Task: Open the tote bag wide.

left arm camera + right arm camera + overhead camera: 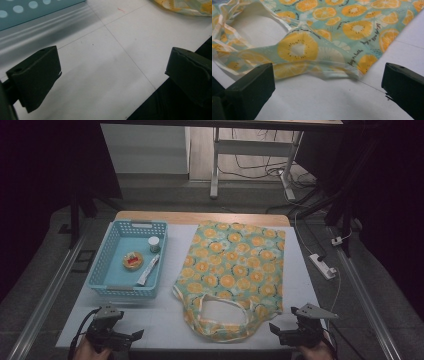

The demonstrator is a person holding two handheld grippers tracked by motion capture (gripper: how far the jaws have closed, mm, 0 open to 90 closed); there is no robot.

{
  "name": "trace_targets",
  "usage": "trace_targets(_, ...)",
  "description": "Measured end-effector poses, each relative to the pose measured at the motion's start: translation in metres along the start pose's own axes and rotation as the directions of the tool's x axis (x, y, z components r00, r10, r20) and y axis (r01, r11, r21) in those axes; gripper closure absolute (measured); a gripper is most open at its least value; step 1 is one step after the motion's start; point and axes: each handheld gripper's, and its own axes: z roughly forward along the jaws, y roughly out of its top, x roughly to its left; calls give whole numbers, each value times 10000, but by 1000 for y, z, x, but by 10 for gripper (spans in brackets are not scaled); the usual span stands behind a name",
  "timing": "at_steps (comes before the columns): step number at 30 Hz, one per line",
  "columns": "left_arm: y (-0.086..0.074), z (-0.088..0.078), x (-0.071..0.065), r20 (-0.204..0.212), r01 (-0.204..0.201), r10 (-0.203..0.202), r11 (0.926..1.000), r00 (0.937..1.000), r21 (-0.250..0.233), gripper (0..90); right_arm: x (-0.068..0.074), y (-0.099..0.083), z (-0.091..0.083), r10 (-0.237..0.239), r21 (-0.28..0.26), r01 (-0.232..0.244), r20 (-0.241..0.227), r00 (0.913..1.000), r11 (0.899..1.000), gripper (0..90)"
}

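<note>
1. Fruit-print bag [235,270] lies flat on the white counter [170,320], right of centre, handles and opening toward the person, bottom edge toward the far side.
2. In the right claw view the bag [317,42] shows orange and kiwi slices on pale teal; one handle loop [244,50] is rumpled, just ahead of the jaws.
3. Right claw [280,330] sits at the near edge, just right of the bag's handles, jaws spread wide, holding nothing, not touching the cloth.
4. Left claw [132,336] rests at the near left edge, jaws likewise wide apart and empty, over bare counter [105,75].
5. Blue basket [100,270] stands left of the bag, near but apart.
6. Inside it: a small white jar [154,243], a round yellow-and-red item [133,260], a white tube [148,270] lying slantwise.
</note>
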Motion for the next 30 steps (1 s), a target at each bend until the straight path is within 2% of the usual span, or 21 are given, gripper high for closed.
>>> trace_targets(6,1,1,-2,-41,-45,45,10000,10000,78,0,3,2,1,-182,124,184,-151,9997,9998,0)
trace_targets(15,1,1,-1,-45,25,-25,9999,10000,117,0,8,8,1,-527,-61,525,-398,9978,9986,0)
trace_targets(20,1,1,-1,-60,15,-14,9999,10000,141,0,15,15,4,-909,-93,905,-678,9935,9959,0)
trace_targets(26,2,2,-1,-31,3,-3,9999,10000,143,0,19,21,6,-741,-116,733,-1042,9918,9972,0)
trace_targets(30,2,2,-1,-40,-9,9,9999,10000,127,0,23,25,10,-897,-33,899,-1155,9892,9959,0)
